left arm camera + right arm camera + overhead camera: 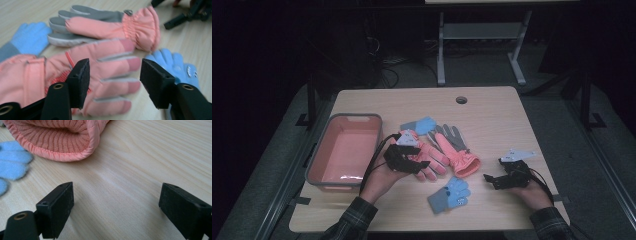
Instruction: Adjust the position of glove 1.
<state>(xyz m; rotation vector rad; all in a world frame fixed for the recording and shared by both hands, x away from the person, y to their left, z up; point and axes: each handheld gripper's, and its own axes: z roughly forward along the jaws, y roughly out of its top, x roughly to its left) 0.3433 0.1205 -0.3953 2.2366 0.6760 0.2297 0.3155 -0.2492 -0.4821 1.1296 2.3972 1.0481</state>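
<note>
Two pink ski gloves lie mid-table. One pink glove lies flat, fingers toward the table's front right, and my left gripper hovers open just over those fingers. The other pink glove shows its grey palm side, its knit-lined cuff facing my right gripper. That gripper rests open low on bare wood, nothing between its jaws. A blue knit glove lies near the front; a second blue glove lies farther back.
A grey-rimmed pink bin stands empty at the table's left side, beside my left hand. A round cable hole sits near the table's far edge. Bare wood spreads over the right and far part of the table. Dark floor and a table frame lie beyond.
</note>
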